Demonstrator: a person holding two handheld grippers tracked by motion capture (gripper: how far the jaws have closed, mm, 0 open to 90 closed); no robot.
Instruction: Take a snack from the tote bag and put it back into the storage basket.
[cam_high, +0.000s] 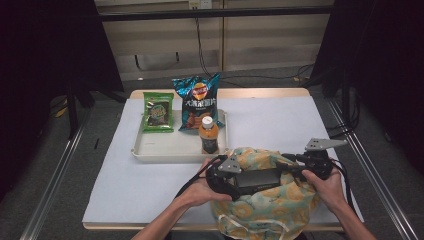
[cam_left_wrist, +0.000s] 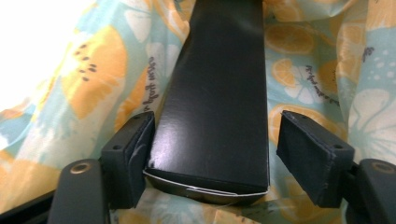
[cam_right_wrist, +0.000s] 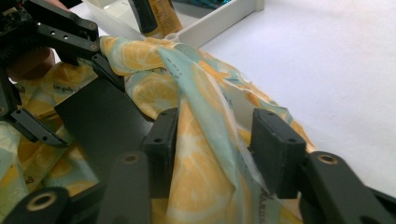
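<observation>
A fabric bag (cam_high: 265, 207) printed with orange slices sits at the table's front edge, and a long black box (cam_high: 257, 178) lies in its open mouth. My left gripper (cam_high: 235, 176) is at the box's left end. In the left gripper view its jaws (cam_left_wrist: 217, 140) straddle the box (cam_left_wrist: 219, 84): one pad touches its side and the other stands off with a gap, so it is open. My right gripper (cam_high: 296, 170) is at the bag's right side. In the right gripper view the bag's cloth edge (cam_right_wrist: 205, 102) runs loosely between its open jaws (cam_right_wrist: 217, 135), beside the box (cam_right_wrist: 102, 121).
A white tray (cam_high: 145, 150) behind the bag holds an amber drink bottle (cam_high: 208, 134), a blue chip bag (cam_high: 198, 100) and a green snack packet (cam_high: 158, 112). The tray's corner (cam_right_wrist: 219, 21) is close to the bag. A white sheet (cam_high: 280, 125) covers the table.
</observation>
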